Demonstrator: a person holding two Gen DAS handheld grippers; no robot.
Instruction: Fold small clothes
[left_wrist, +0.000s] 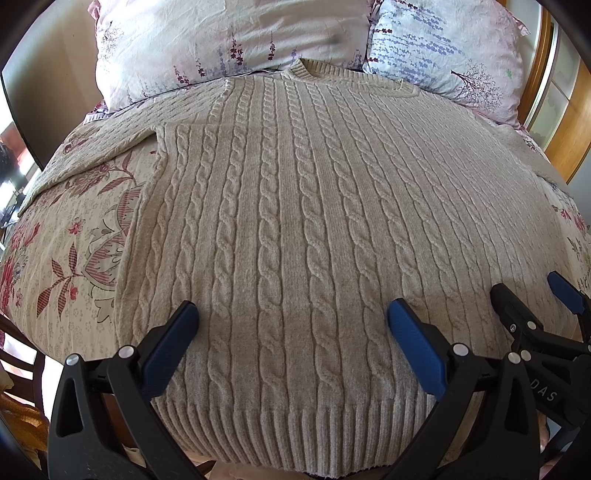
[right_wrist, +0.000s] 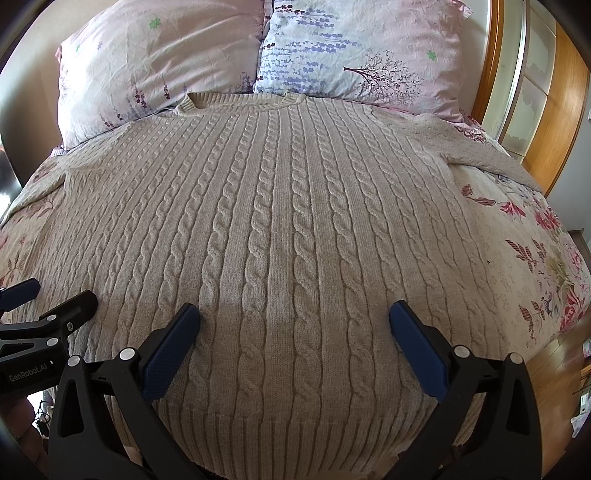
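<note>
A beige cable-knit sweater (left_wrist: 295, 206) lies flat on the bed, collar far, ribbed hem near; it also shows in the right wrist view (right_wrist: 288, 221). Its sleeves spread out to the left (left_wrist: 92, 155) and right (right_wrist: 491, 155). My left gripper (left_wrist: 291, 317) is open and empty, hovering over the hem's left half. My right gripper (right_wrist: 293, 317) is open and empty over the hem's right half. The right gripper also shows at the left wrist view's right edge (left_wrist: 528, 295), and the left gripper shows at the right wrist view's left edge (right_wrist: 55, 299). Both are side by side.
The bed has a floral cover (left_wrist: 66, 251). Two floral pillows (right_wrist: 159, 59) (right_wrist: 362, 48) lie behind the collar. A wooden wardrobe (right_wrist: 554, 92) stands to the right. A wooden floor (right_wrist: 554, 354) shows beside the bed.
</note>
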